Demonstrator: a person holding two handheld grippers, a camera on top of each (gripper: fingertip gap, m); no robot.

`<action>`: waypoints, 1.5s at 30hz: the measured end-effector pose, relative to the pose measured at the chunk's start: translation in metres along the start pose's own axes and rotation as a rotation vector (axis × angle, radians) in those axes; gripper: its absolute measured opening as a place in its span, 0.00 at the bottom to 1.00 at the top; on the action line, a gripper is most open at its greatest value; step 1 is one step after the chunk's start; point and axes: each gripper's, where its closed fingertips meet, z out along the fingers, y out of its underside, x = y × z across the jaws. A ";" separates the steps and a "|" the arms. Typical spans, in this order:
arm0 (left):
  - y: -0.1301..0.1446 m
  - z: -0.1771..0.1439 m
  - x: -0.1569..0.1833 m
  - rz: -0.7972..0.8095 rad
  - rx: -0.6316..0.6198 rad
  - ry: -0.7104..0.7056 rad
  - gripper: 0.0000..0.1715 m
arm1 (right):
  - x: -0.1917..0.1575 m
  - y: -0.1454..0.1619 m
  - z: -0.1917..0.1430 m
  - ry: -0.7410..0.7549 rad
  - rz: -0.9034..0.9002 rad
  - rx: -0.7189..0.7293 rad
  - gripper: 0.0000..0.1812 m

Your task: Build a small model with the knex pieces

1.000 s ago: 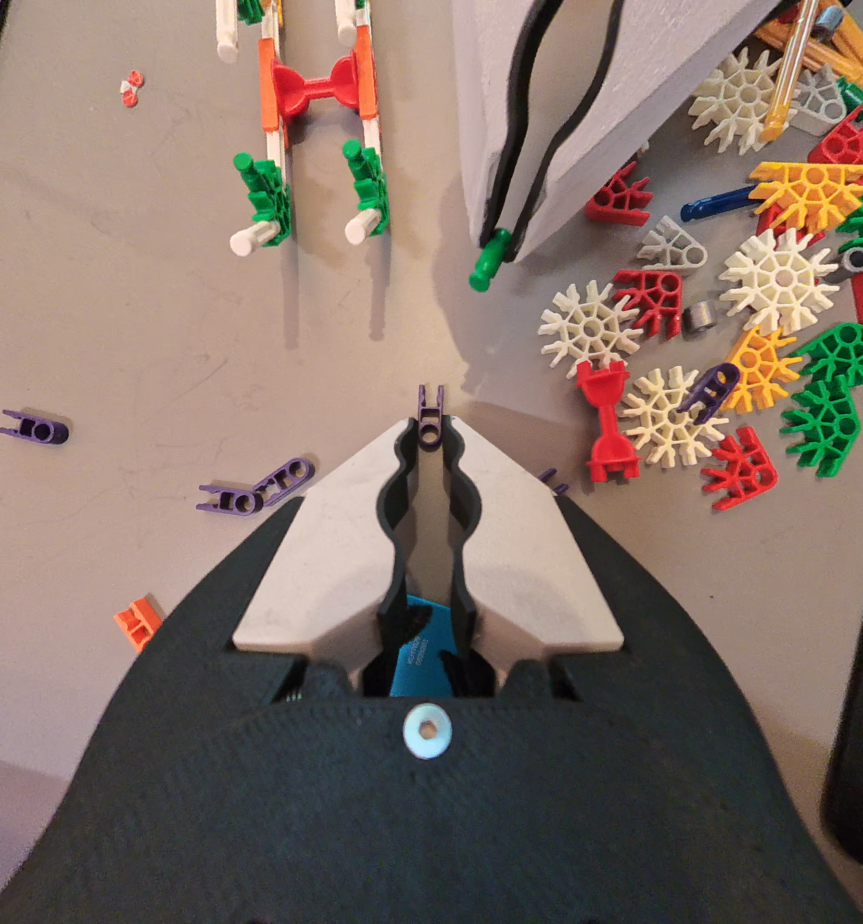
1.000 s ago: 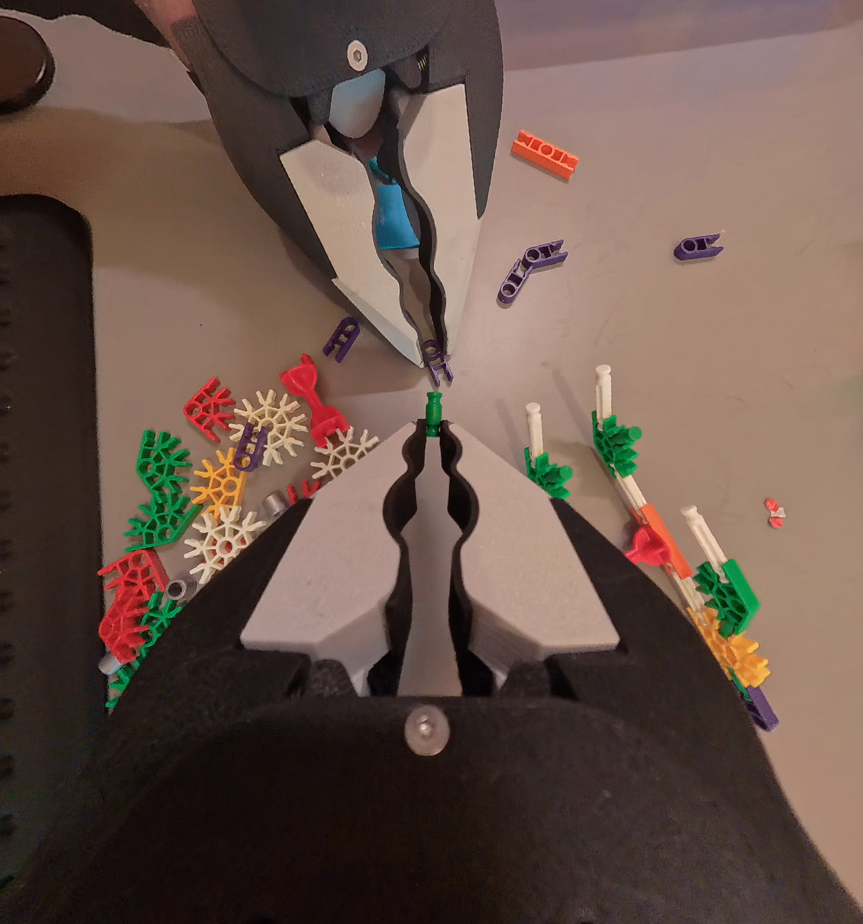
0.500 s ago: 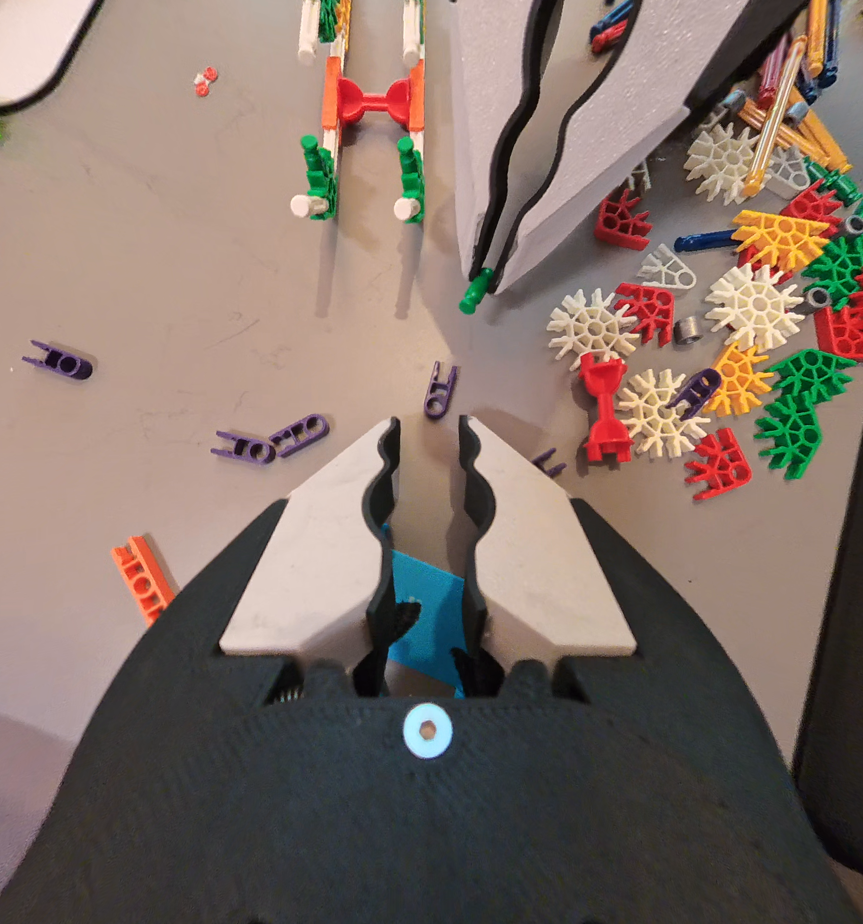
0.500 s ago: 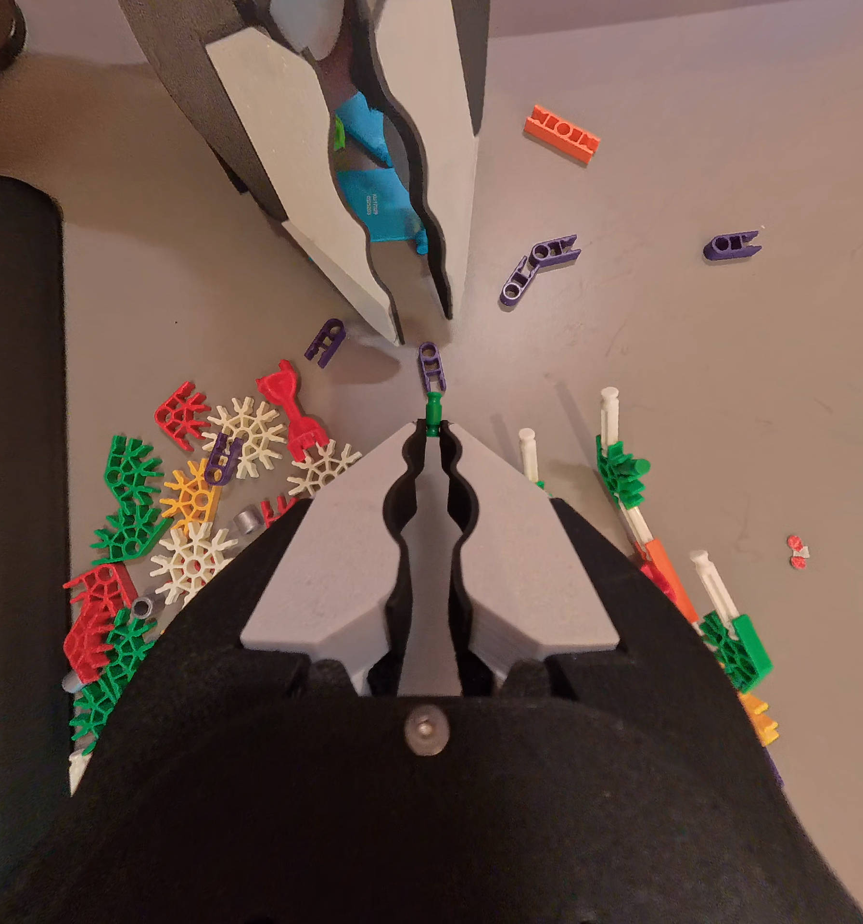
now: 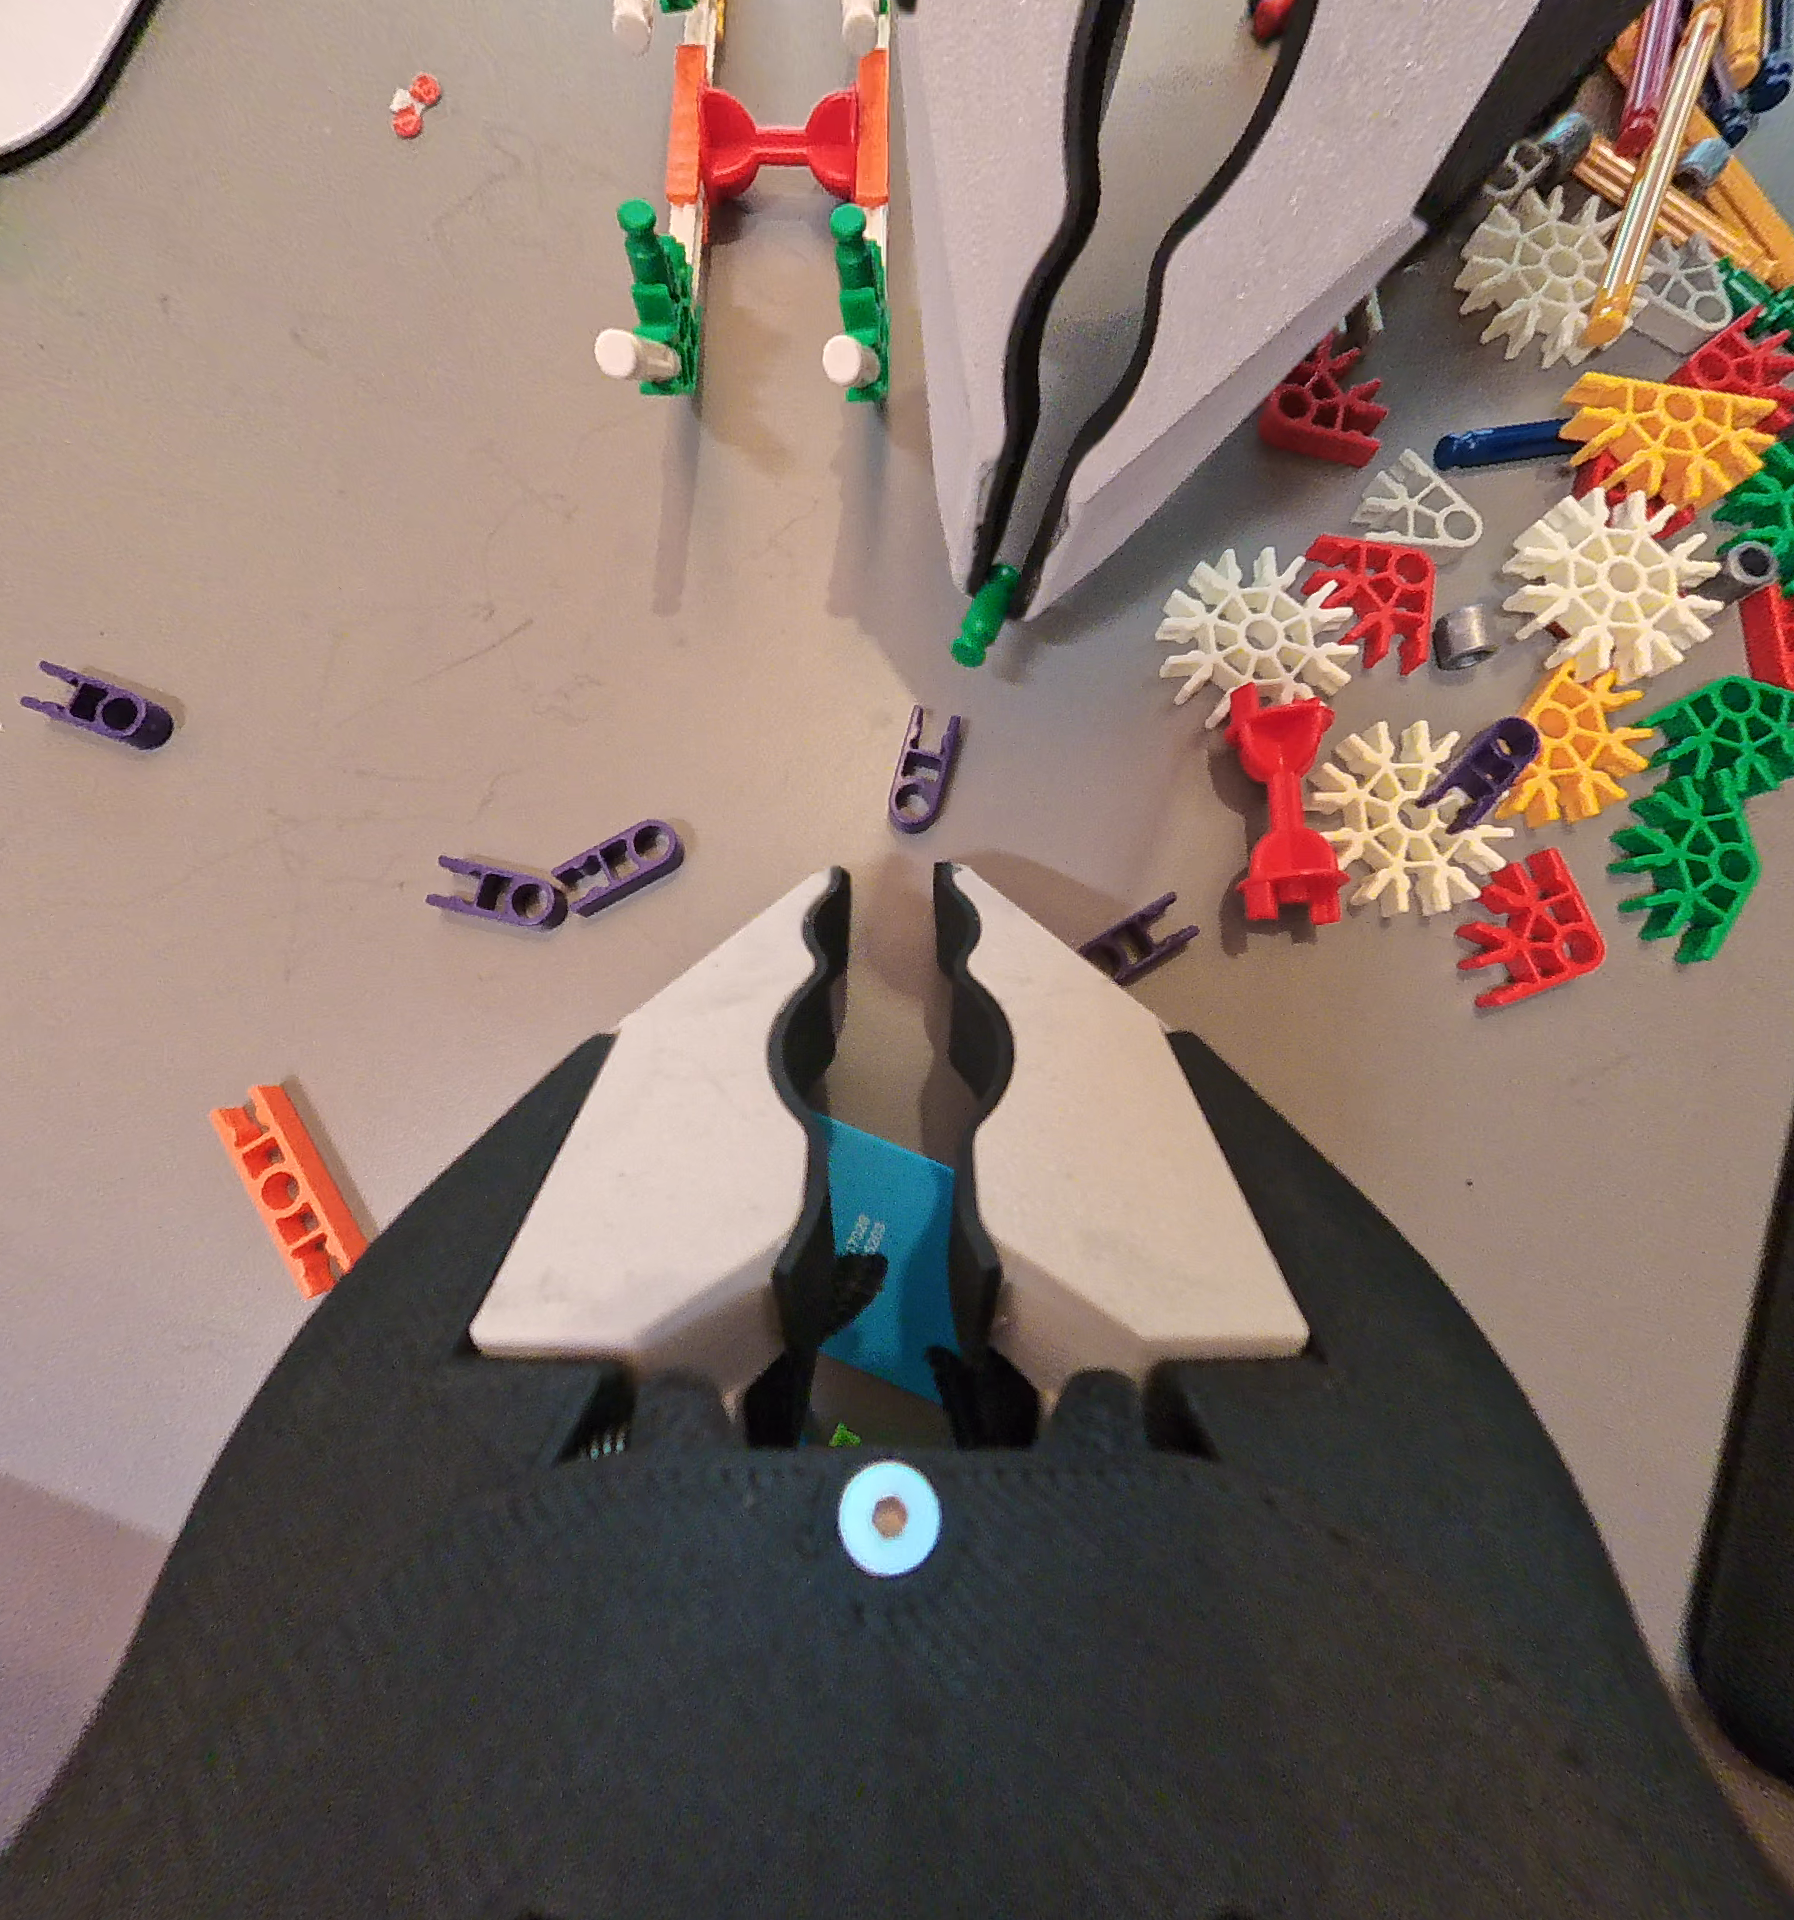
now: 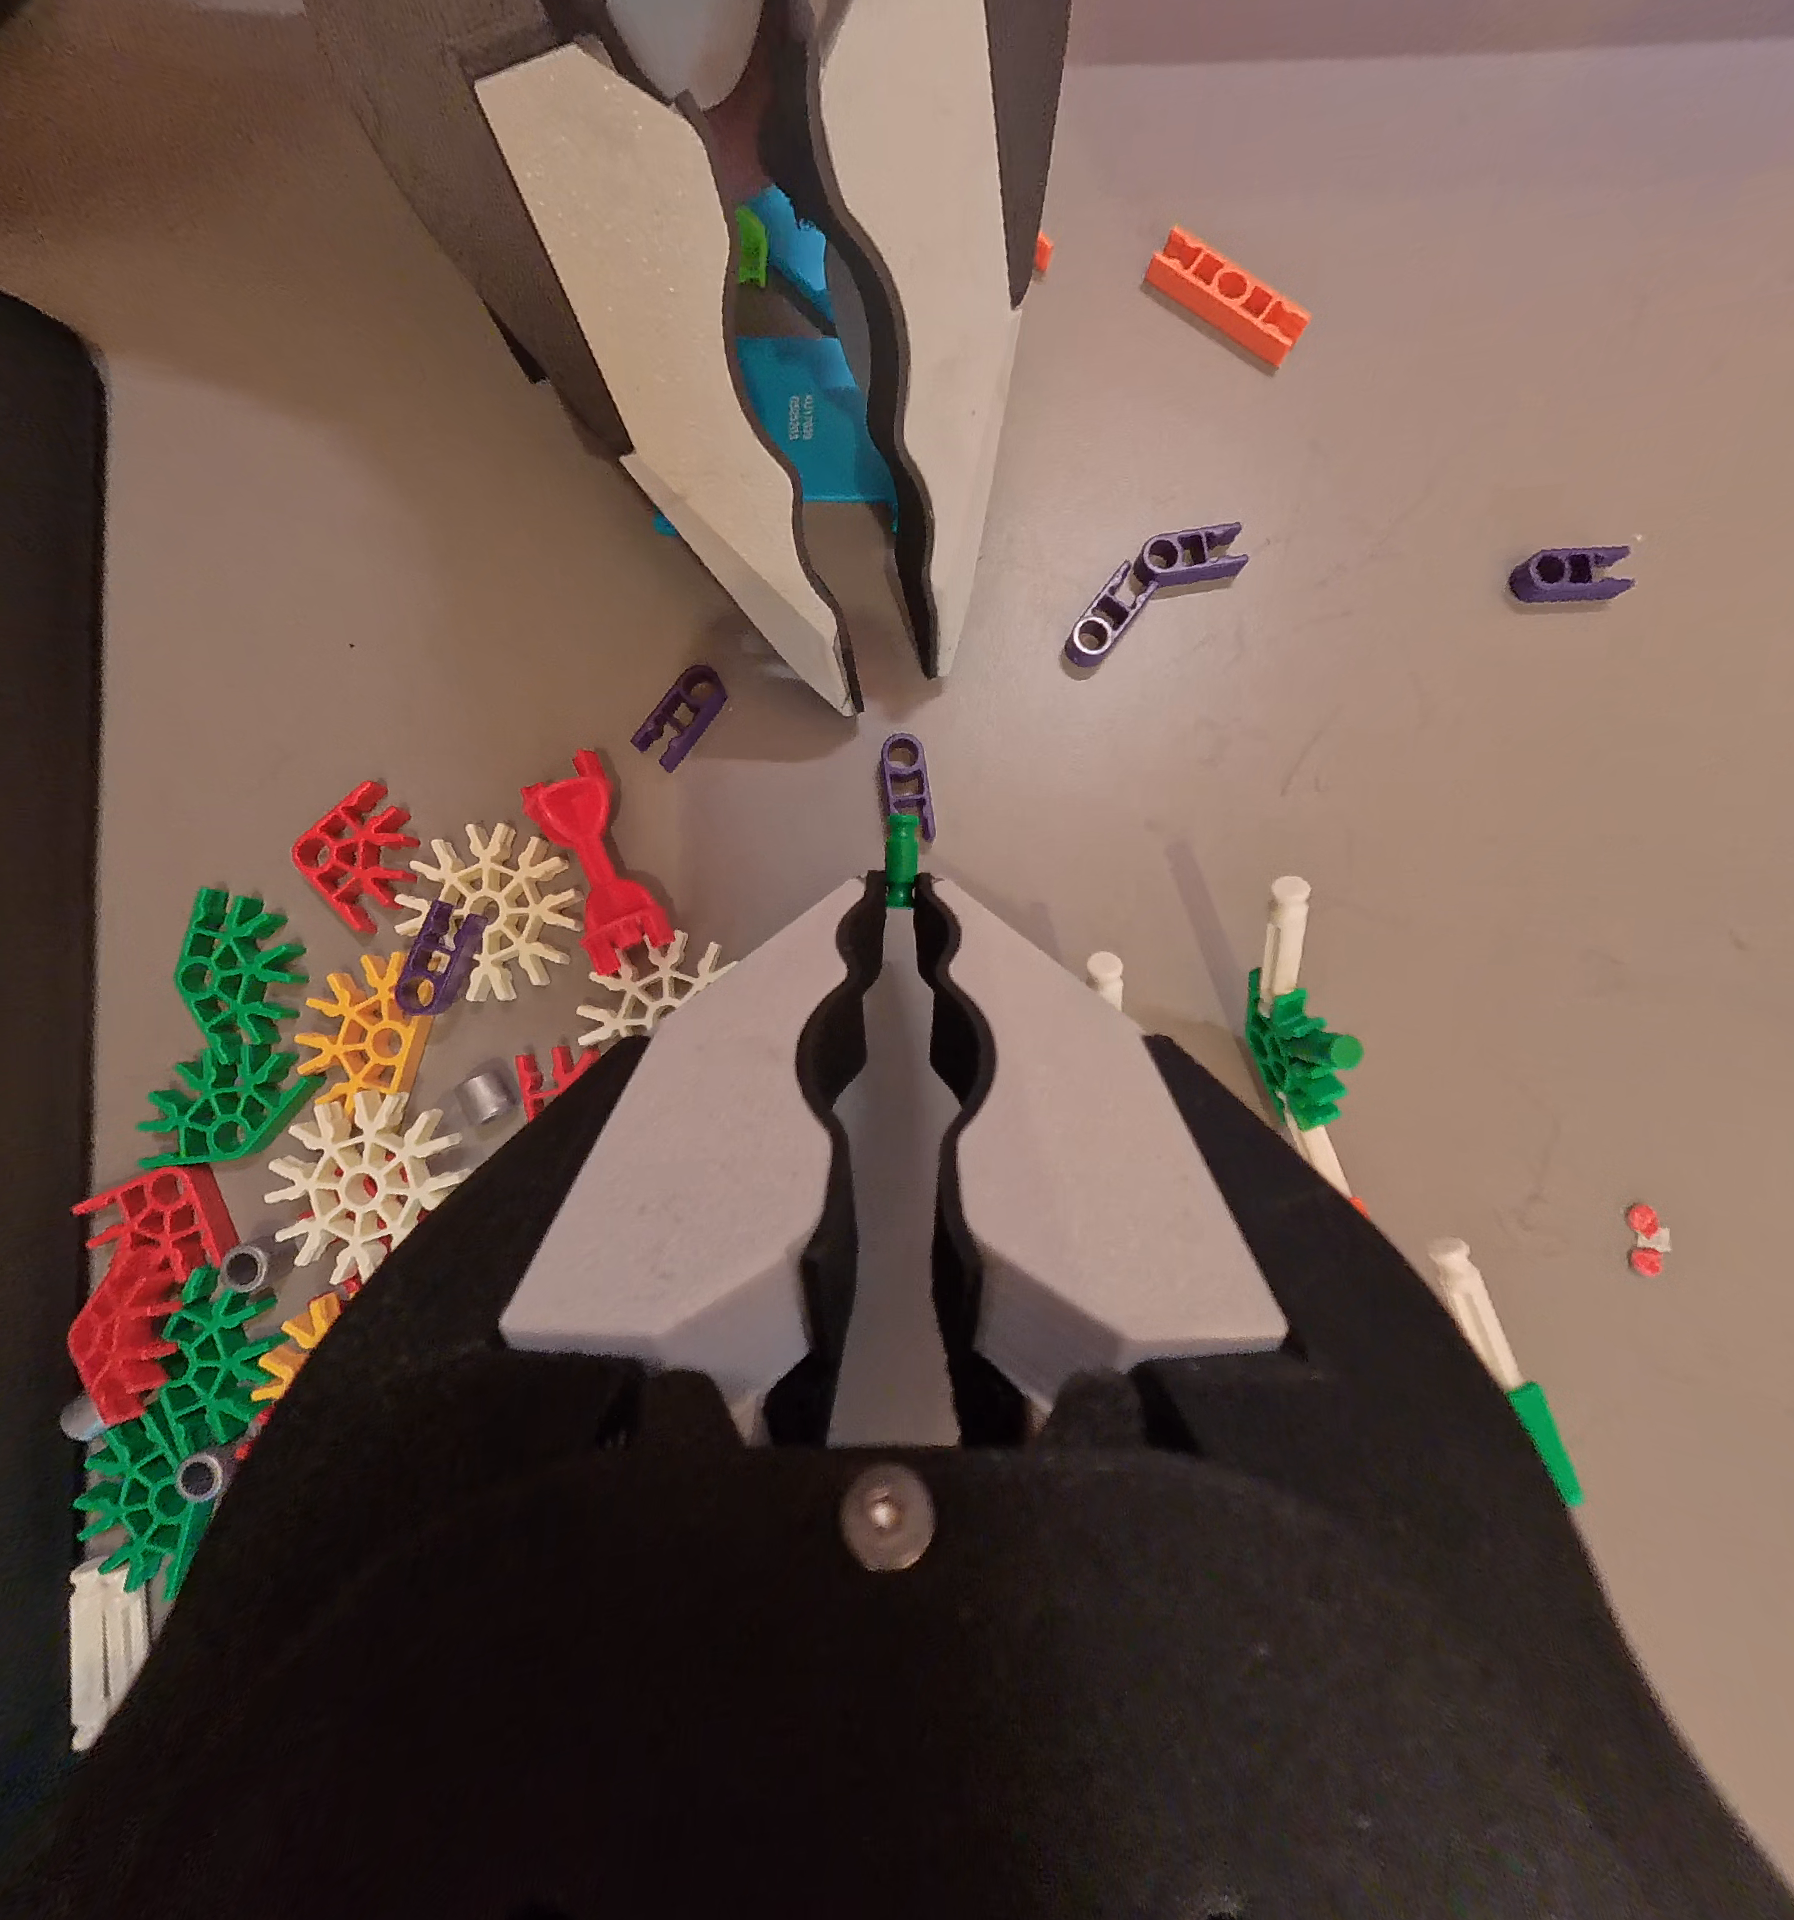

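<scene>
My left gripper (image 5: pixel 891 881) is open and empty, its tips just short of a small purple connector (image 5: pixel 924 769) lying on the grey table. My right gripper (image 6: pixel 898 883) is shut on a short green rod (image 6: pixel 901 858) that sticks out past its tips. The rod's end reaches the same purple connector (image 6: pixel 907 785). In the left wrist view the right gripper (image 5: pixel 999 582) comes in from the top with the green rod (image 5: pixel 984 628) in it. In the right wrist view the left gripper (image 6: pixel 891 691) hangs open at the top.
A pile of white, red, yellow and green connectors (image 5: pixel 1558 665) lies to one side. A part-built frame of white rods, green clips and a red piece (image 5: pixel 773 197) lies beyond. Loose purple connectors (image 5: pixel 550 883) and an orange piece (image 5: pixel 285 1184) lie scattered. A black pad (image 6: pixel 10 831) borders the table. The gap from one gripper's tips to the other's is roughly 5 cm.
My left gripper has opened, let go of the purple connector and drawn back; the connector now lies on the table. My right gripper still holds the green rod, its end now at the connector.
</scene>
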 end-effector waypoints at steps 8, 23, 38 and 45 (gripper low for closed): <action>-0.002 0.002 0.003 0.029 -0.010 0.012 0.08 | 0.000 0.001 0.005 -0.027 -0.008 -0.027 0.02; -0.013 0.013 0.006 0.071 -0.027 0.040 0.04 | 0.003 0.006 0.017 -0.051 -0.076 -0.148 0.02; -0.013 0.014 0.008 0.107 -0.040 0.076 0.04 | 0.002 0.002 0.010 -0.068 -0.052 -0.139 0.03; -0.014 0.014 0.009 0.111 -0.042 0.081 0.04 | 0.002 0.002 0.011 -0.055 -0.014 -0.105 0.00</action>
